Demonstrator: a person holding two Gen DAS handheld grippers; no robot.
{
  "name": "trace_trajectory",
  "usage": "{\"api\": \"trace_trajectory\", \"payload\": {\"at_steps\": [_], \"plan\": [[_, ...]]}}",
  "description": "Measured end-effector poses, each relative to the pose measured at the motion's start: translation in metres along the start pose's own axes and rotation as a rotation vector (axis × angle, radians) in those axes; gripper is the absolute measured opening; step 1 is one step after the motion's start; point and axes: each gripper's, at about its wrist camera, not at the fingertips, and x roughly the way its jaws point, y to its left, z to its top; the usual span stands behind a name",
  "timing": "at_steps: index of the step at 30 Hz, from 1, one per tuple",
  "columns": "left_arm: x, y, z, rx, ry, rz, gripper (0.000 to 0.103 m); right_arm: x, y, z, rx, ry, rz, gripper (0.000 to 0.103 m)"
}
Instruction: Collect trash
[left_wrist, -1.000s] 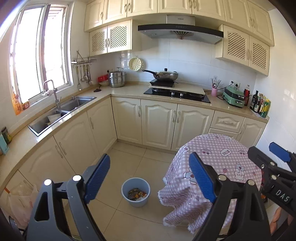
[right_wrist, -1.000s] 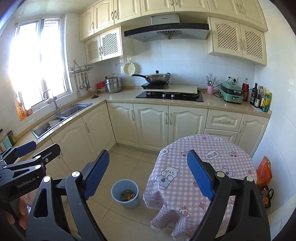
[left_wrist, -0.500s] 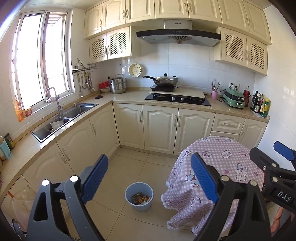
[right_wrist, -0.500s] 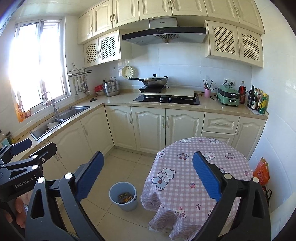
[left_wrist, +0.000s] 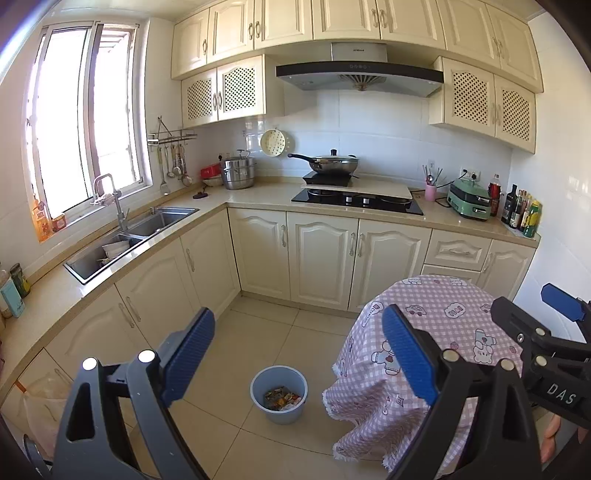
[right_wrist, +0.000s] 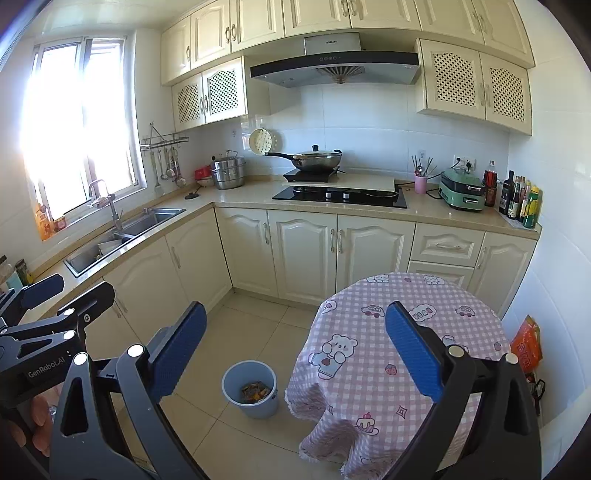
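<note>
**Both grippers wide and empty, trash already in the bin**

The kitchen counter (left_wrist: 258, 195) runs in an L far beyond both sets of fingers, with the sink (left_wrist: 147, 229) off past the left-hand finger of each gripper and the hob (right_wrist: 340, 195) straight ahead, well above the fingertips. None of it looks like part of the job; it is simply what the cameras take in from a stand-off position.

The round table (right_wrist: 399, 332) under its pink checked cloth sits closest. In the right wrist view it fills the space between and beneath the right gripper's (right_wrist: 295, 343) fingers; in the left wrist view it lies under and beyond the right-hand finger of the left gripper (left_wrist: 299, 350). Its top shows no loose litter.

The blue bin (left_wrist: 279, 393) stands on the floor tiles just beside the table's hanging cloth, framed between the left gripper's fingers and below their tips, and nearer the left-hand finger in the right wrist view. It stands within easy reach of the table, probably for dropping things in. The trash (right_wrist: 255, 391), a small heap of coloured wrappers, lies at the bottom of it.

Both pairs of fingers are spread wide, having just been opening, with nothing between them. An orange bag (right_wrist: 526, 347) sits on the floor past the right gripper's right-hand finger; whether it counts as trash I cannot tell.
</note>
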Motion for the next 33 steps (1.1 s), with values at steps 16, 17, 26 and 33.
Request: {"api": "trace_trajectory", "payload": {"at_steps": [16, 17, 26, 33], "plan": [[0.003, 0.003, -0.001, -0.003, 0.008, 0.004, 0.090, 0.007, 0.006, 0.003, -0.001, 0.018, 0.009, 0.094], [0.003, 0.003, -0.001, -0.004, 0.009, 0.005, 0.090, 0.008, 0.006, 0.003, -0.001, 0.019, 0.010, 0.094], [0.007, 0.004, 0.001, -0.006, 0.018, 0.005, 0.090, 0.011, 0.009, 0.001, 0.000, 0.027, 0.013, 0.094], [0.011, 0.007, -0.001, -0.014, 0.030, 0.001, 0.090, 0.012, 0.012, 0.000, -0.008, 0.032, 0.014, 0.094]]}}
